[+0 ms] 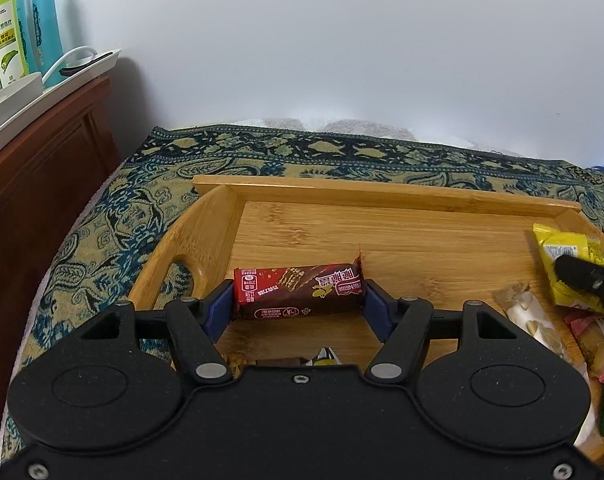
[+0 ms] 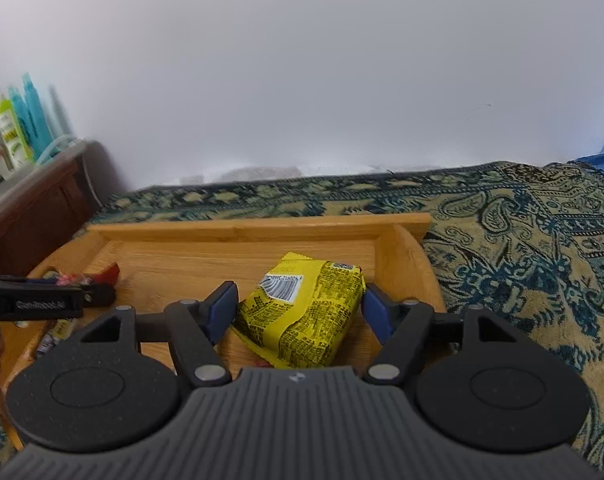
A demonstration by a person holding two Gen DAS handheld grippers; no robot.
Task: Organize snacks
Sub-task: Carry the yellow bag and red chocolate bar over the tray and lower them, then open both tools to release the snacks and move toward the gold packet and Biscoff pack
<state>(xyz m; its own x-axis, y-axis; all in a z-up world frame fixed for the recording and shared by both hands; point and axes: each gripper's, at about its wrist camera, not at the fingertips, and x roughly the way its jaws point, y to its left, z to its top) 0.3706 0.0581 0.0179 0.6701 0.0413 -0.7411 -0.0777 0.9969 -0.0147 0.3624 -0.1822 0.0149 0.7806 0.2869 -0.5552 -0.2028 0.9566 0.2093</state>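
1. Left wrist view takes in the biggest thing first: a patterned blue and tan cloth (image 1: pixel 114 240) spread over what looks like a bed or low surface, giving the tray a flat, soft base beside a dark wooden cabinet (image 1: pixel 42 160).
2. On the cloth sits a bamboo tray (image 1: pixel 381 196) with raised walls and a cut-out handle; I judge it is the sorting area, its walls keeping loose packets from sliding off.
3. Along the tray's near right side lies a heap of mixed snacks (image 1: pixel 541 332), apparently not yet sorted, while the far half of the floor is bare wood.
4. The right tool (image 2: pixel 298 308) stands wide, its blue pads on either side of a yellow snack packet (image 2: pixel 305 312). Whether the pads actually press it I cannot tell; the packet tilts, one corner raised, which suggests it is lifted.
5. The left tool (image 1: pixel 298 304) is about equally wide, and a red-brown chocolate wafer bar (image 1: pixel 298 292) spans the pads end to end over the tray's left part. Gripping it lengthwise keeps the label facing up.
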